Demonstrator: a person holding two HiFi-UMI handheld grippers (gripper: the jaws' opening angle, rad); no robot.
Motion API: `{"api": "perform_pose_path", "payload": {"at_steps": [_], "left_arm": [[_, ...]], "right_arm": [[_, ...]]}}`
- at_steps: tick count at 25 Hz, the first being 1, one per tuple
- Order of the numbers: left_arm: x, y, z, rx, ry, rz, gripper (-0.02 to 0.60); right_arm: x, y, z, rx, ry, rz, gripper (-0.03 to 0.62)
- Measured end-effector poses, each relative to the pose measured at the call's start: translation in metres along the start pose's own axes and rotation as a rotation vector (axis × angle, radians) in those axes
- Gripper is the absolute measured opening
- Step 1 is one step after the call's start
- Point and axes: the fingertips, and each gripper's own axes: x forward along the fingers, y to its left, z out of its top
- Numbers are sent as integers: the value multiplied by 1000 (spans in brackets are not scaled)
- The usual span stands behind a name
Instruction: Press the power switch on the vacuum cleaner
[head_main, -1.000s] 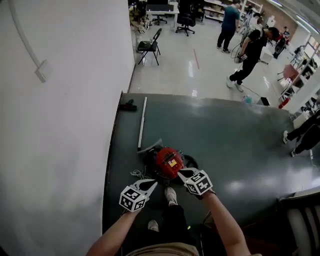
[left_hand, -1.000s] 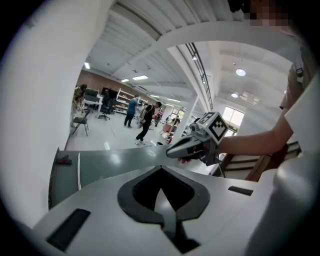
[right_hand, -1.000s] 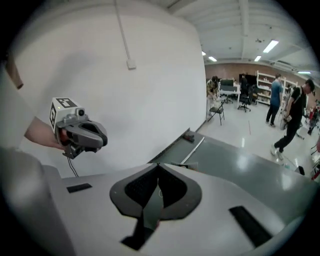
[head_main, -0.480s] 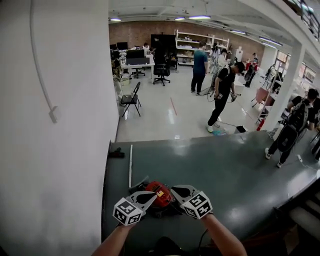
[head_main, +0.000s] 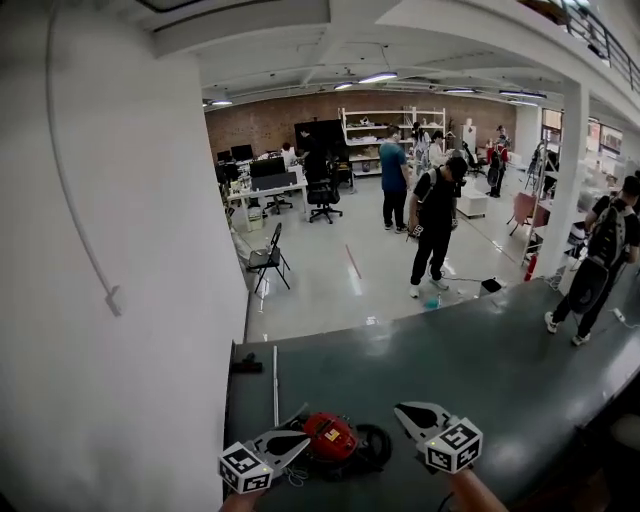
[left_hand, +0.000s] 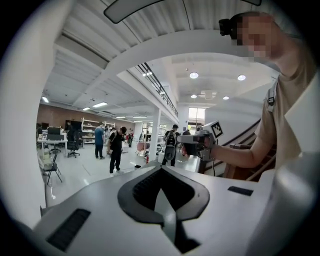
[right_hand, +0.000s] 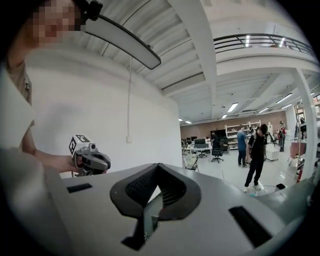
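The red and black vacuum cleaner (head_main: 335, 438) lies on the dark green mat (head_main: 480, 360) near the bottom of the head view. My left gripper (head_main: 303, 437) is held in front of the vacuum's left side, jaws shut and empty. My right gripper (head_main: 402, 409) is raised to the right of the vacuum, apart from it, also shut with nothing between its fingers. Both gripper views look level across the room, not at the vacuum. The left gripper view shows its own closed jaws, with the right gripper (left_hand: 192, 145) beyond them. The right gripper view shows the left gripper (right_hand: 92, 161).
A white wall (head_main: 120, 300) borders the mat on the left. A thin metal tube (head_main: 275, 385) and a black nozzle (head_main: 248, 366) lie on the mat near the wall. Beyond the mat are a folding chair (head_main: 268, 262) and several standing people (head_main: 430, 225).
Both grippers have lifted up and away from the vacuum's top and spread apart. The head view has tilted up from the vacuum to the room.
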Motion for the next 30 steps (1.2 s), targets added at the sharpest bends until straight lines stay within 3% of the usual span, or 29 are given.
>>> {"api": "perform_pose_path", "payload": {"at_steps": [3, 10, 13, 15, 17, 20, 22, 27, 30], "left_arm": [[1, -13, 7, 14, -68, -50, 5], [-4, -8, -16, 29, -58, 15, 5], [-13, -3, -27, -8, -81, 27, 5], [-13, 4, -39, -28, -64, 59, 5], [-14, 23, -60, -39, -27, 138, 5], [-21, 58, -94, -102, -7, 294, 5], [-25, 67, -111, -169, -29, 355, 5], [-13, 66, -142, -216, -17, 359, 5], [-9, 66, -148, -231, -22, 344, 5]], "right_arm": [[-23, -28, -9, 16, -3, -50, 9], [-70, -67, -50, -12, 49, -158, 9], [-79, -73, -66, -30, 57, -188, 11], [-83, -77, -78, -70, 70, -198, 11], [-83, -78, -94, -79, 79, -198, 11], [-79, -72, -115, -17, 80, -180, 11], [-77, -66, -127, 9, 85, -164, 11], [-62, -55, -149, 74, 58, -116, 12], [-53, -54, -161, 170, 15, -138, 16]]}}
